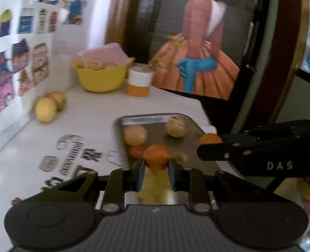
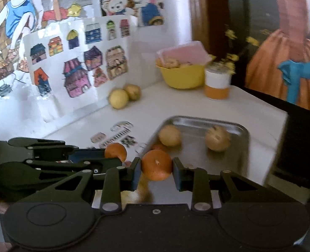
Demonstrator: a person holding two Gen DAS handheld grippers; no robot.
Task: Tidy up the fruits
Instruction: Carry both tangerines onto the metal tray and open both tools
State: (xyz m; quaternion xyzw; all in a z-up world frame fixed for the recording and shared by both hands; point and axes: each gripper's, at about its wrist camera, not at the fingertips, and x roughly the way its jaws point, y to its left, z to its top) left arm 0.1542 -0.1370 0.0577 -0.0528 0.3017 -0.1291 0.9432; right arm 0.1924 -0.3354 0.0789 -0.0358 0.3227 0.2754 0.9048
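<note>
On the white table (image 2: 196, 109) I count one metal tray (image 2: 244, 145) carrying two clear yellowish fruits (image 2: 170, 135); a reddish one at its near edge is half hidden. Both views are blurred. My left tongs (image 1: 156, 166) and right tongs (image 2: 156, 169) each clamp one orange (image 1: 156, 157) over the tray's near edge.

Wall: white, hung with cartoon posters (image 2: 121, 2) and a propped sheet of coloured house drawings (image 2: 79, 63).
Table: white top (image 2: 175, 109), printed stickers (image 2: 117, 136) near its middle.
Backdrop: large framed painting (image 1: 196, 42) of an orange gown, leaning behind the table.
Light: soft, daylit.
</note>
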